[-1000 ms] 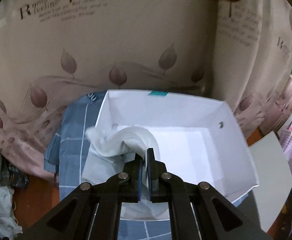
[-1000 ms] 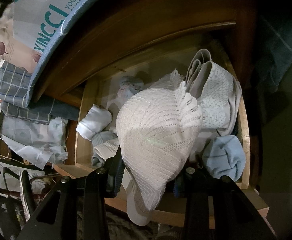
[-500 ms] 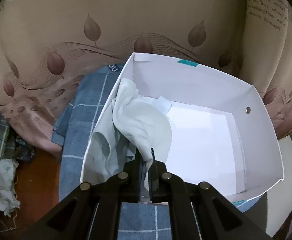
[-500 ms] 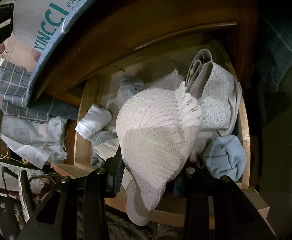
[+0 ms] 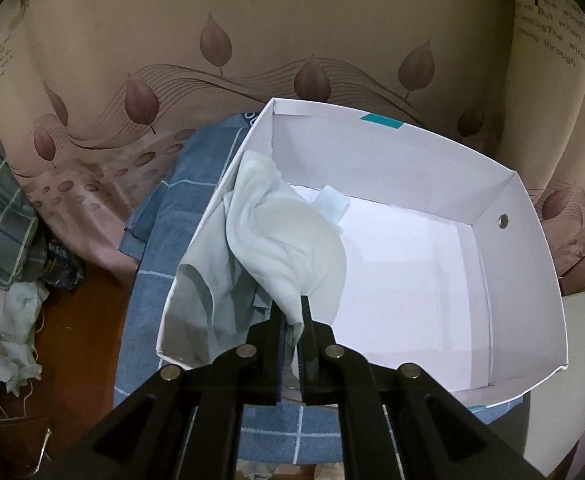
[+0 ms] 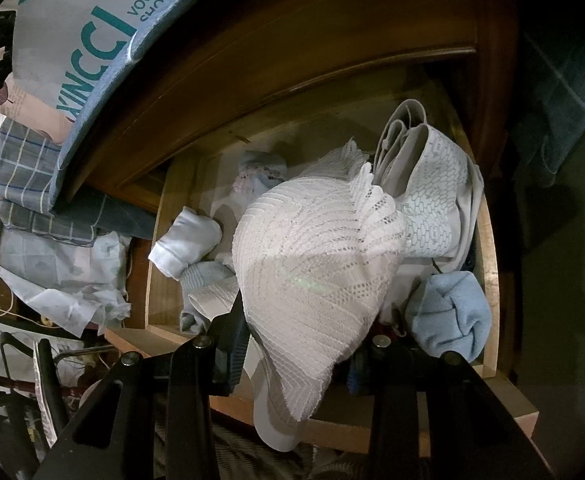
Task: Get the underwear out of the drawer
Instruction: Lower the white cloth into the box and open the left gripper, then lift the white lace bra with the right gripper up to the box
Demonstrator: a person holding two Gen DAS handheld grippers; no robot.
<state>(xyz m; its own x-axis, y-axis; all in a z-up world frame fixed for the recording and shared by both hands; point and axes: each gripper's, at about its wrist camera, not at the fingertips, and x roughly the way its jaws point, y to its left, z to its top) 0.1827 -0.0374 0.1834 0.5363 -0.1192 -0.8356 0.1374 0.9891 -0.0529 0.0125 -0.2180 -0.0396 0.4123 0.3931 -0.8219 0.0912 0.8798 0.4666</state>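
Pale underwear (image 5: 288, 248) drapes the box's left wall (image 5: 196, 264) — right half bare.

left wrist: bright, sharp | right wrist: dim, perhaps slightly soft | edges: fisheye-bent, dark corners

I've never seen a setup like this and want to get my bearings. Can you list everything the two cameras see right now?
White box: one, open, on blue checked cloth.
Pale underwear: one, whitish green, draped over the box's left wall, pinched by the left gripper.
Blue checked cloth: one, under the box.
Leaf-print curtain: one, beige, behind the box.
Wooden drawer: one, brown, pulled open, full of clothes.
White lace garment: one, over the drawer, between the right gripper's fingers.
Light blue rolled bundle: one, drawer's right side.
White rolled bundle: one, drawer's left side.
Left gripper: black, shut on the underwear.
Right gripper: black, around the lace garment.
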